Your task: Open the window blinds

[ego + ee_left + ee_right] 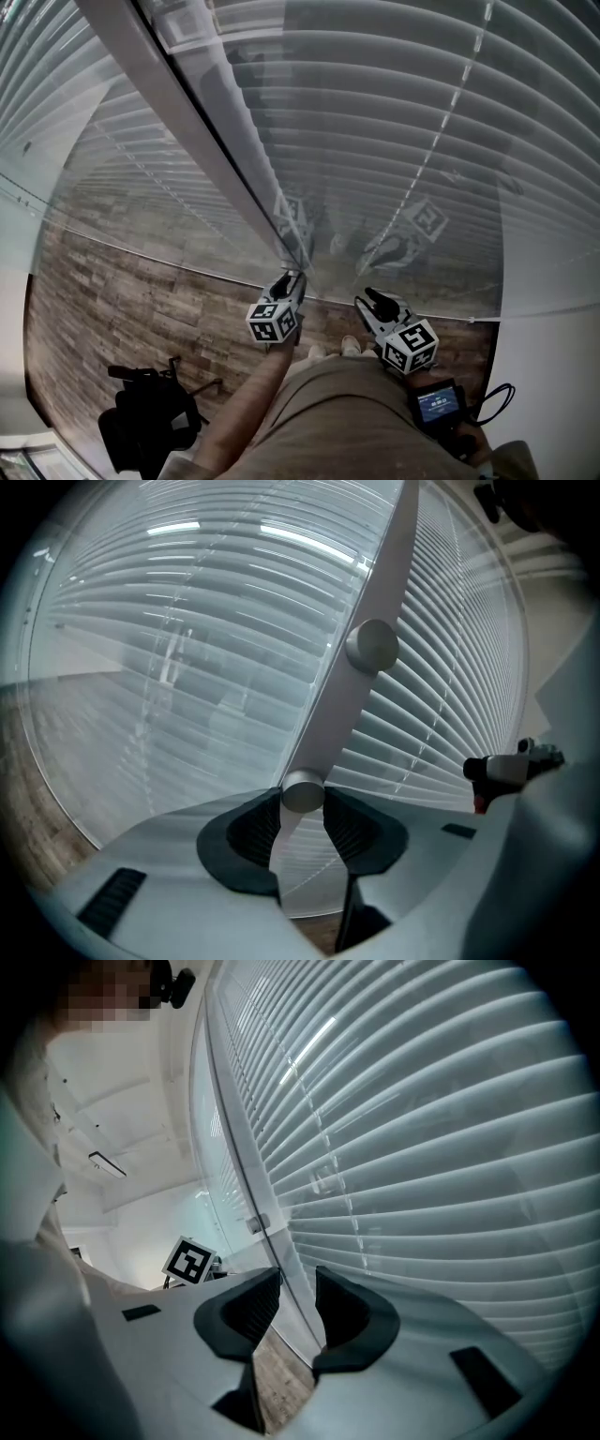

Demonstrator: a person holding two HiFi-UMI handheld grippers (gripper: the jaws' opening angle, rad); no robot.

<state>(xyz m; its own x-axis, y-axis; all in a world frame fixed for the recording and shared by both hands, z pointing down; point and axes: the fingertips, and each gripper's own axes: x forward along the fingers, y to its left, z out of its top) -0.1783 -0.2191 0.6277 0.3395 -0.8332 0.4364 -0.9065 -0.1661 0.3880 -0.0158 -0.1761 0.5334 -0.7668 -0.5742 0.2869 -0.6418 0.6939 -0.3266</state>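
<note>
Left gripper: the left gripper point(302, 806) has its jaws closed on a round knob point(303, 789), with one pad on each side of it.
Knob: it sits low down on a long flat bar point(380, 583) that runs up the glass point(375, 234). A second knob point(372, 645) is higher up the bar.
Blinds: the blinds point(403, 112) hang right behind the glass, just past both grippers. Their slats look shut.
Right gripper: the right gripper point(298, 1290) has its jaws apart with nothing in them. It is beside the left one, close to the glass.
Floor: a brown wood floor point(122, 291) lies below.
Room: a black thing point(150, 422) stands on the floor at the left. I cannot tell what it is.
</note>
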